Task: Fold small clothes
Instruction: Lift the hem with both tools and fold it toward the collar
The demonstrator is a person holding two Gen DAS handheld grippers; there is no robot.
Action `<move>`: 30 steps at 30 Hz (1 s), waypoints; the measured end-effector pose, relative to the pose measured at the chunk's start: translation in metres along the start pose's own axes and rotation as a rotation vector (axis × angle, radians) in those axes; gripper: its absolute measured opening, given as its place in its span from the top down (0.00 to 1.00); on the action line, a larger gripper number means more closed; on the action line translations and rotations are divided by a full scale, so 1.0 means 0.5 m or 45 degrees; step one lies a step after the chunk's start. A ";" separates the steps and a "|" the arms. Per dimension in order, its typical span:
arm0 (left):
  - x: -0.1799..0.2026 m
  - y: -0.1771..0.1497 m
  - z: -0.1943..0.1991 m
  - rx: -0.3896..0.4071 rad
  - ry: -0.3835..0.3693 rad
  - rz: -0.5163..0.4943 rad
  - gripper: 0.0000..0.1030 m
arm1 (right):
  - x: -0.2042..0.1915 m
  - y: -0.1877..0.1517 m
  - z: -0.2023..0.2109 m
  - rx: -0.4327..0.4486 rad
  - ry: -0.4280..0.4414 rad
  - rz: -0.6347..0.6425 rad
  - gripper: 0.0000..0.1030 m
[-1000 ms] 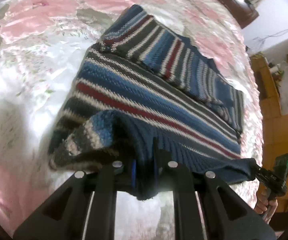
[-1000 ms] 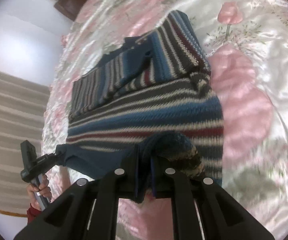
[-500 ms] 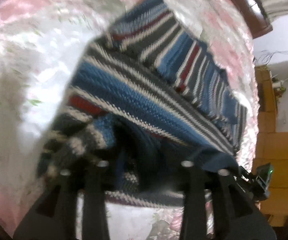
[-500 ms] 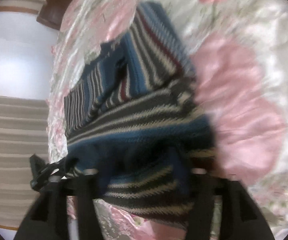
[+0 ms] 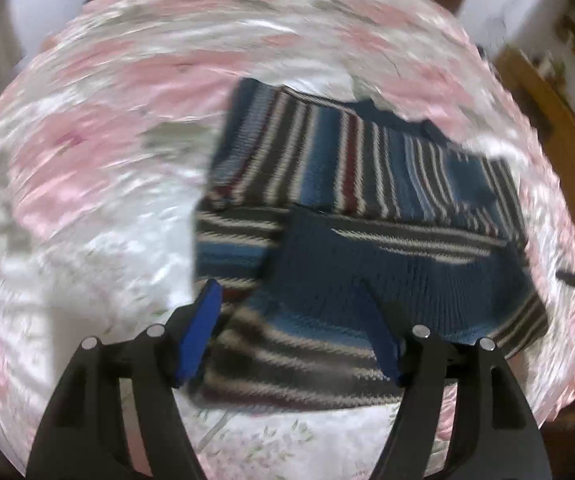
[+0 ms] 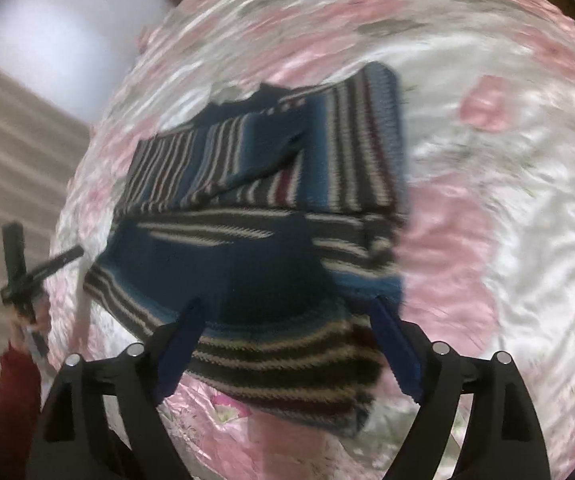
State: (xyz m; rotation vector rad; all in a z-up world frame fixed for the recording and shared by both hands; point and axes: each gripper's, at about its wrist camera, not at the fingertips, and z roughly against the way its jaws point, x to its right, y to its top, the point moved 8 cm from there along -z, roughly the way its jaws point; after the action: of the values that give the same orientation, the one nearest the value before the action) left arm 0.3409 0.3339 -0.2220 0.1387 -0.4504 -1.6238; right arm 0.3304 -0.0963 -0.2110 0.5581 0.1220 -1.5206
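striped knit sweater (image 5: 367, 248) lies folded on the pink floral satin bedspread (image 5: 87, 152), its dark blue hem part turned up over the striped body, sleeves laid across the far half. left gripper (image 5: 291, 300) and right gripper (image 6: 287, 320) both hang just above its near edge, jaws spread wide, gripping nothing.

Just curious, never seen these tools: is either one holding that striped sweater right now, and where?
Nothing is held. The left hand-held gripper and right hand-held gripper are both open above the striped sweater, which lies folded on the bedspread.
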 end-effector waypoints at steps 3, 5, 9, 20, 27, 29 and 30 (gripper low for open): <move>0.009 0.011 -0.050 -0.052 0.026 -0.067 0.33 | -0.012 0.010 -0.044 -0.050 -0.026 0.060 0.16; 0.008 0.017 -0.081 -0.087 0.027 -0.094 0.33 | -0.011 0.019 -0.070 -0.081 -0.043 0.091 0.15; 0.011 0.015 -0.122 -0.151 -0.006 -0.103 0.33 | -0.001 0.030 -0.116 -0.140 -0.037 0.109 0.14; 0.031 -0.009 -0.120 -0.124 -0.009 -0.152 0.90 | -0.023 -0.005 -0.145 -0.149 -0.199 0.360 0.82; 0.057 -0.038 -0.009 0.041 -0.091 -0.186 0.91 | -0.063 -0.032 -0.043 -0.006 -0.024 0.354 0.90; 0.061 -0.040 0.017 0.084 -0.093 -0.191 0.91 | -0.068 -0.038 -0.014 0.025 0.000 0.351 0.90; 0.061 -0.035 0.029 0.107 -0.094 -0.188 0.91 | -0.070 -0.034 -0.001 0.041 -0.003 0.345 0.90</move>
State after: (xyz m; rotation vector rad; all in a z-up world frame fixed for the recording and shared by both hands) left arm 0.3162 0.3076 -0.2097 0.1789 -0.5767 -1.7597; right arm 0.3115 -0.0637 -0.2015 0.5744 0.0189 -1.2611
